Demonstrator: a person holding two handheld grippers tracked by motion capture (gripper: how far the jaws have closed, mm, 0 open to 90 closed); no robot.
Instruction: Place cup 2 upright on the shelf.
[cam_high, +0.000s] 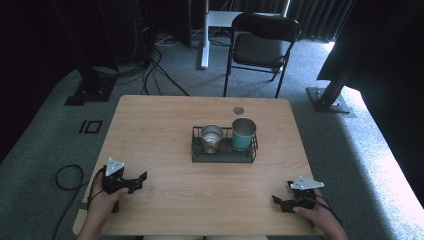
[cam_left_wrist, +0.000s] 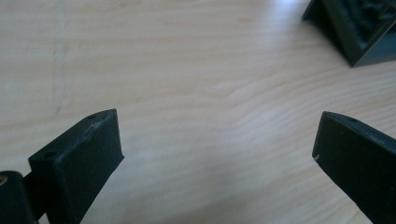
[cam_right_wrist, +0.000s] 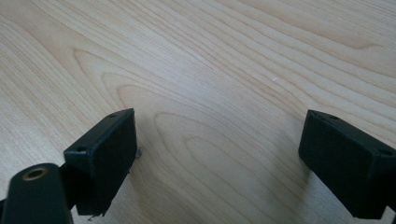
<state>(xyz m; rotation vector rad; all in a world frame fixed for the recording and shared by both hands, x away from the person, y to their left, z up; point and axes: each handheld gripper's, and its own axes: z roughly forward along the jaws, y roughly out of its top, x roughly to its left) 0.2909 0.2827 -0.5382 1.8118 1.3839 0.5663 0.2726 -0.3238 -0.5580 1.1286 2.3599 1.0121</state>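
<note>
Your forearms are cut off at the bottom edge of the high view, so only your hands and the two tools are open to inspection. Your left black two-jaw gripper rests at the near left of the light wooden table, and your right black two-jaw gripper rests at the near right; both are well apart from the dark wire-sided rectangular tray at the middle of the table. In the left gripper view the jaws stand wide apart with bare wood grain between them, so that tool is released and grasps nothing; a dark corner of the tray is cut off at the upper right edge, and its contents cannot be made out there. In the right gripper view the jaws likewise stand wide apart over bare wood, released and empty. The tray holds two upright vessels side by side: a silver metal cup in its left half and a taller teal tumbler with a metal rim in its right half. What lies inside either vessel is too small to tell. A small round grey disc lies on the table just beyond the tray. A black folding chair stands behind the table.
</note>
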